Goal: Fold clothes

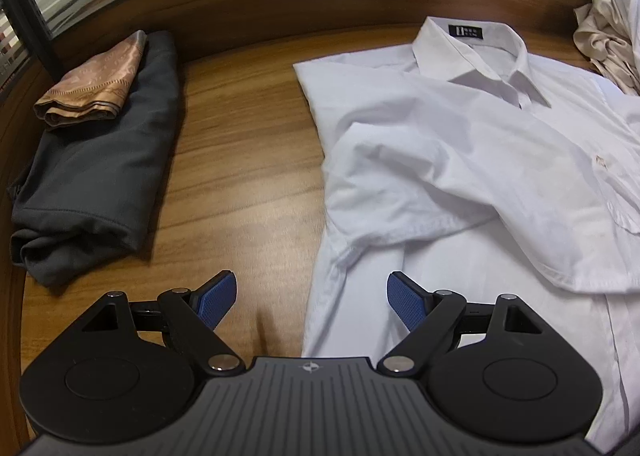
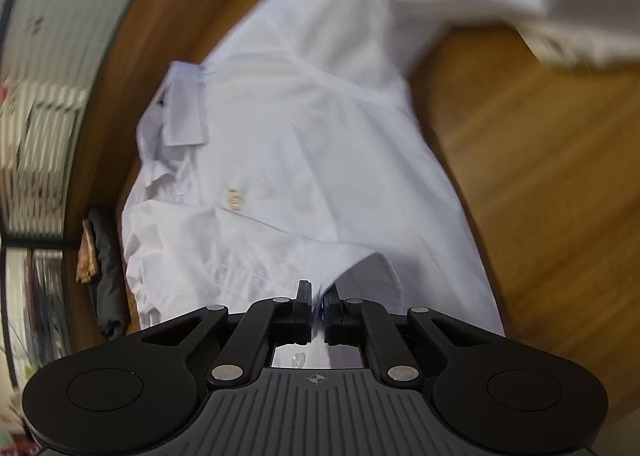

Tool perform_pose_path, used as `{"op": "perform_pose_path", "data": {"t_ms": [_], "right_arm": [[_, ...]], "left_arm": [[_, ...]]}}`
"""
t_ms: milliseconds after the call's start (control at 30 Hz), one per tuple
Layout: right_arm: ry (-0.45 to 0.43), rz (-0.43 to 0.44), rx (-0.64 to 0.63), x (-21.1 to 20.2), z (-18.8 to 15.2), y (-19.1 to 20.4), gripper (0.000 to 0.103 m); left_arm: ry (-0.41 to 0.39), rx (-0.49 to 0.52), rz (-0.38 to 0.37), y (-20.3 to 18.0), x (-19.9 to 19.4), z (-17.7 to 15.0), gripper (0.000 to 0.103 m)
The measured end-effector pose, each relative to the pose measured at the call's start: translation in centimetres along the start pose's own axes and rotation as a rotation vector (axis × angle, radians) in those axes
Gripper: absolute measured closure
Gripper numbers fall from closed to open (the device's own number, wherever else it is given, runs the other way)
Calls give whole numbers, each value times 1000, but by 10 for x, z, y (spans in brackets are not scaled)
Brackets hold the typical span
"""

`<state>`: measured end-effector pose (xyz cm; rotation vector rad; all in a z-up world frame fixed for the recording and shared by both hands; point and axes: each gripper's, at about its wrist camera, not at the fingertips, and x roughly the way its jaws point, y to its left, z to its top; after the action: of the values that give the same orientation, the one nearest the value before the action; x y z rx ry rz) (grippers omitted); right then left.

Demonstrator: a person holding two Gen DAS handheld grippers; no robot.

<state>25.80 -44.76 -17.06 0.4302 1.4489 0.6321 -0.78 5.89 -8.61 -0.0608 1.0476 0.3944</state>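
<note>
1. Your left gripper (image 1: 311, 298) sits at the bottom centre of its frame with its two blue ribbed pads (image 1: 216, 298) spread wide and nothing between them; one pad is over bare wood, the other over cloth.
2. Your right gripper (image 2: 317, 306) is pressed together at the bottom centre of its view, pinching a thin fold of the white shirt (image 2: 304, 160).
3. You have one white shirt (image 1: 480, 160) spread across the right half of the left wrist view: smooth woven cloth, pointed collar with a dark label in the upper right, one short sleeve folded across the chest, and a small brown stain by the pocket.
4. One dark grey garment (image 1: 100, 176) lies folded in a long roll at the left, soft and matte.
5. One tan patterned cloth (image 1: 92, 84), glossy and folded square, rests on its far end.
6. One crumpled beige fabric (image 1: 604, 44) is bunched at the upper right edge.
7. All lie on one wooden table (image 1: 248, 160) with a streaked grain.
</note>
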Motion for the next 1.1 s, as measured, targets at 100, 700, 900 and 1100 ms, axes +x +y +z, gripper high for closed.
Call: {"op": "perform_pose_path", "data": {"t_ms": [100,700,900,1100], "right_arm": [[-41,10,-85,-15,12,27,97],[-351,213,-395,-114,80,188,98],[-392,243,-379,-122,86,197,98],[-405,190,-361,-105,88,187,99]], "left_arm": [[-2,0,1,-2,9,3,16],[-55,22,63,-36,26,3,16],[-147,-22,134,-44,19,1,55],[-203,-186,199,-19,3,-1,85]]}}
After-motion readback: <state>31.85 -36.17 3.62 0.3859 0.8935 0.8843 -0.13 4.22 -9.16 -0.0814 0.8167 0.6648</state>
